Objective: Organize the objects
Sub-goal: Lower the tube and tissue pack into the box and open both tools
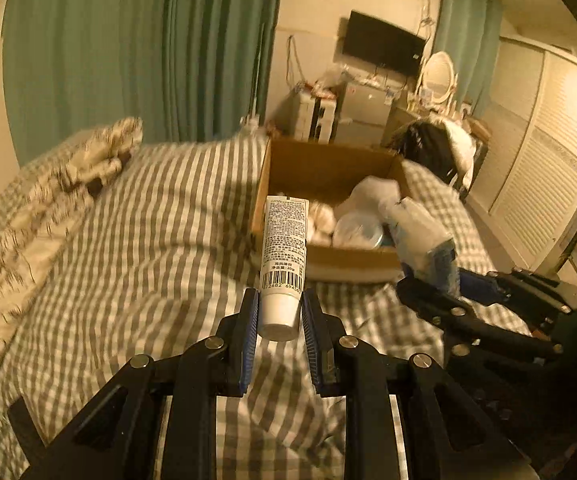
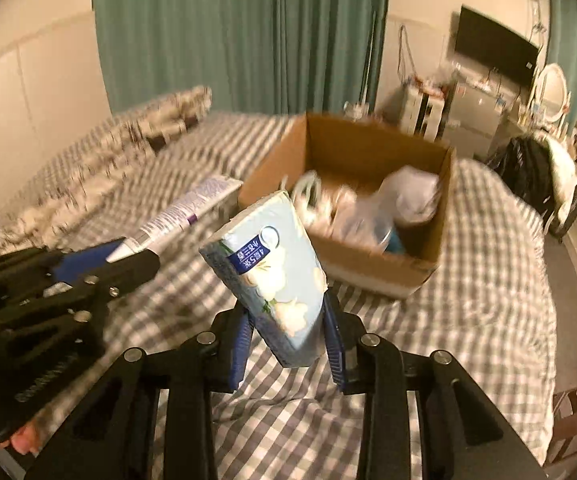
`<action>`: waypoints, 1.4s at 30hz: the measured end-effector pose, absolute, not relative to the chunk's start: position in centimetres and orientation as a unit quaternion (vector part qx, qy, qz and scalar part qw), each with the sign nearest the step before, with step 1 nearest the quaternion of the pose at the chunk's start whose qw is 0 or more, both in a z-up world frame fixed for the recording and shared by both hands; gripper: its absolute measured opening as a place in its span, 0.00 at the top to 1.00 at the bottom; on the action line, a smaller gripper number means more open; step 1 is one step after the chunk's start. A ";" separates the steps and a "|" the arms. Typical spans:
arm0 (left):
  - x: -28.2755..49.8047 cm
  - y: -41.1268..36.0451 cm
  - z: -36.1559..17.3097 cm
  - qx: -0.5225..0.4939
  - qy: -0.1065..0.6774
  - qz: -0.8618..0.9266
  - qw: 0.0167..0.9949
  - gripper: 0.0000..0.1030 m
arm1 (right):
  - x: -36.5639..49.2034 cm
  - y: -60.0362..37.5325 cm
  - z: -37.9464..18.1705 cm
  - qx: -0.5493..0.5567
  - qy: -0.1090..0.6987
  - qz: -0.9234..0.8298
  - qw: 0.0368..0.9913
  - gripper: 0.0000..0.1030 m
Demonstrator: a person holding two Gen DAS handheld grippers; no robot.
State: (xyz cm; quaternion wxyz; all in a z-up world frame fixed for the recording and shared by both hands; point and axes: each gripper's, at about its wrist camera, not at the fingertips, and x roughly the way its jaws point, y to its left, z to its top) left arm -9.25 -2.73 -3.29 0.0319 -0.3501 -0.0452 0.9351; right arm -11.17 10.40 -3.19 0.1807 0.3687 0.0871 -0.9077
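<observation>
My left gripper is shut on the cap end of a white tube with a barcode, held above the checked bed. My right gripper is shut on a pale blue tissue pack printed with white flowers, which stands up tilted between the pads. An open cardboard box lies on the bed just beyond both, holding a round container, white bags and other small items. In the right wrist view the left gripper shows at left with the tube. The right gripper with the pack shows at right in the left wrist view.
A grey-and-white checked bedsheet covers the bed, with a patterned pillow at the far left. Green curtains hang behind. A TV, small cabinets, a mirror and a chair with dark clothes stand beyond the bed's foot. Louvred wardrobe doors line the right.
</observation>
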 end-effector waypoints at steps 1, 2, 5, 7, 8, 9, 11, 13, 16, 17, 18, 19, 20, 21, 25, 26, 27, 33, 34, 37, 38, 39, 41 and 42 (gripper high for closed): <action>-9.3 -2.5 -2.5 -0.344 -0.044 0.937 0.036 0.79 | -10.9 10.5 -2.1 0.359 0.086 -0.912 0.180 0.70; -9.3 -2.4 -1.9 -0.339 -0.043 0.939 0.039 0.79 | -10.5 10.8 -1.0 0.347 0.085 -0.916 0.180 0.70; -9.7 -1.8 0.5 -0.314 -0.032 0.948 0.042 0.79 | -10.2 11.5 1.9 0.318 0.083 -0.928 0.177 0.69; -10.5 -1.3 2.0 -0.298 -0.021 0.954 0.042 0.79 | -10.3 12.0 3.4 0.302 0.077 -0.934 0.175 0.70; -10.7 -1.1 2.4 -0.294 -0.020 0.955 0.042 0.79 | -10.5 12.2 4.0 0.297 0.074 -0.936 0.174 0.69; -11.3 -0.9 2.9 -0.289 -0.021 0.956 0.044 0.79 | -10.7 12.5 4.6 0.292 0.070 -0.938 0.173 0.69; -12.4 -0.7 3.6 -0.281 -0.019 0.958 0.043 0.79 | -11.4 13.1 5.8 0.281 0.060 -0.942 0.174 0.69; -13.9 -0.5 4.0 -0.276 -0.014 0.961 0.035 0.79 | -12.4 13.4 6.9 0.271 0.054 -0.946 0.172 0.69; -16.1 -0.1 4.1 -0.273 -0.018 0.961 0.039 0.79 | -14.3 13.6 7.7 0.263 0.050 -0.948 0.172 0.69; -16.7 0.1 4.0 -0.274 -0.019 0.961 0.042 0.79 | -14.8 13.7 7.8 0.262 0.049 -0.948 0.172 0.69; -17.7 0.3 3.7 -0.276 -0.020 0.960 0.045 0.79 | -15.5 13.7 7.9 0.261 0.048 -0.948 0.173 0.69; -18.6 0.5 3.5 -0.279 -0.019 0.959 0.047 0.79 | -16.3 13.7 7.9 0.261 0.045 -0.948 0.174 0.69; -19.3 0.5 3.2 -0.282 -0.020 0.958 0.048 0.79 | -17.3 13.7 7.9 0.263 0.041 -0.948 0.175 0.69; -19.9 0.6 2.8 -0.284 -0.020 0.957 0.048 0.79 | -18.0 13.8 7.8 0.264 0.038 -0.948 0.176 0.69; -22.8 0.9 0.8 -0.301 -0.023 0.952 0.054 0.79 | -21.7 13.9 6.3 0.281 0.025 -0.943 0.179 0.69; -23.5 1.0 0.2 -0.306 -0.022 0.950 0.055 0.79 | -22.7 13.8 5.7 0.288 0.022 -0.940 0.179 0.69; -24.3 1.1 -0.6 -0.311 -0.020 0.949 0.056 0.79 | -23.4 13.8 5.2 0.293 0.020 -0.939 0.181 0.69; -27.5 1.6 -4.6 -0.339 -0.011 0.938 0.067 0.79 | -28.3 12.9 1.1 0.327 0.014 -0.926 0.187 0.69; -28.1 1.6 -5.4 -0.344 -0.011 0.936 0.068 0.79 | -29.3 12.6 0.3 0.335 0.013 -0.923 0.191 0.69; -29.0 1.3 -7.1 -0.354 -0.016 0.932 0.075 0.79 | -31.1 12.3 -1.7 0.353 0.010 -0.914 0.201 0.66; -29.1 1.2 -7.6 -0.357 -0.017 0.930 0.079 0.79 | -31.6 12.3 -2.3 0.359 0.007 -0.910 0.205 0.65; -29.3 1.3 -8.2 -0.364 -0.017 0.927 0.086 0.78 | -31.8 12.3 -2.8 0.363 0.004 -0.909 0.206 0.61; -29.5 1.5 -9.0 -0.375 -0.013 0.923 0.088 0.76 | -32.2 12.7 -4.0 0.363 -0.006 -0.911 0.198 0.48; -29.5 1.5 -9.4 -0.380 -0.011 0.921 0.087 0.67 | -32.3 12.9 -4.3 0.364 -0.008 -0.911 0.192 0.42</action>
